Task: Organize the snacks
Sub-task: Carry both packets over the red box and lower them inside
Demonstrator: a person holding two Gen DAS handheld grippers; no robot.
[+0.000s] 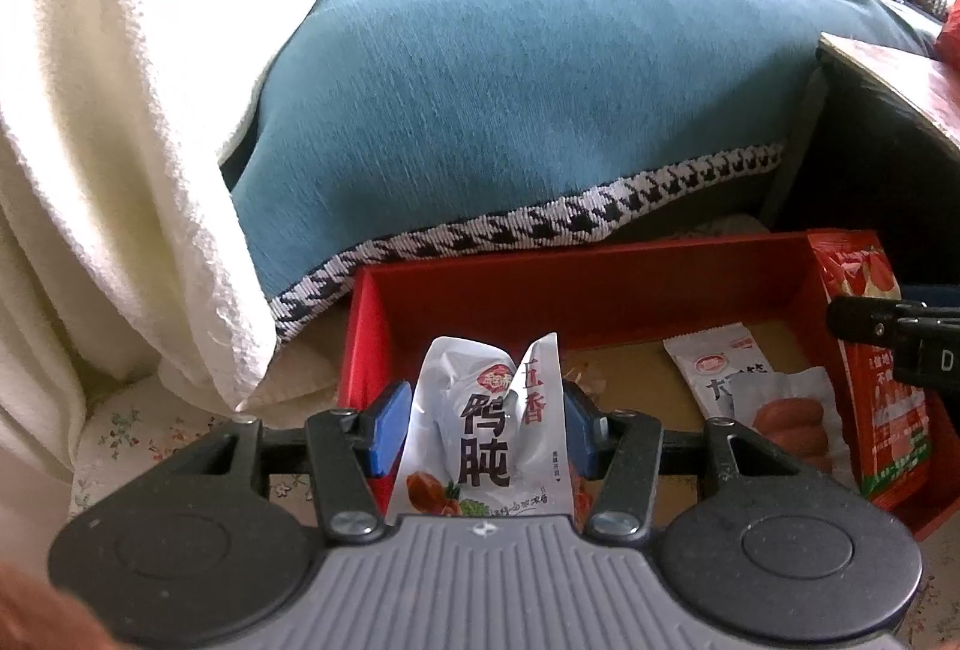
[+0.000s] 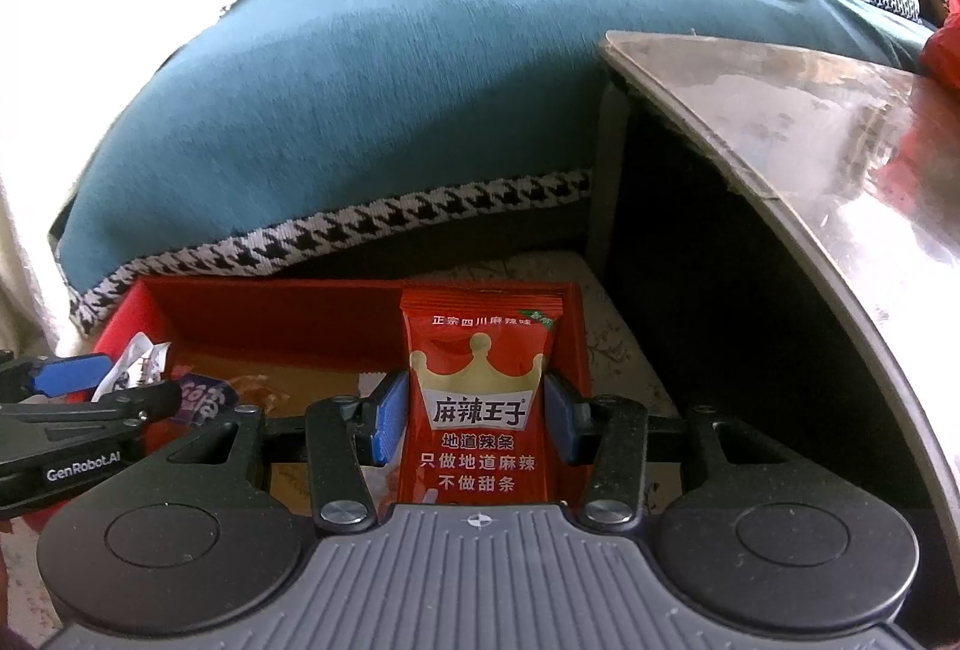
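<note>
Between right claw [image 2: 474,419] pads, red packet [image 2: 480,398] upright, lengthwise.

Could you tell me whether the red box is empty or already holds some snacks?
Not empty: a white packet lies on the floor of the red box.

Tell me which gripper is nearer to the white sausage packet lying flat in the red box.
Right. The right gripper, clamping the red spicy-strip packet, hangs just beside the white sausage packet in the red box. The left gripper, holding the white duck-gizzard packet, sits farther off at the box's opposite side.
</note>
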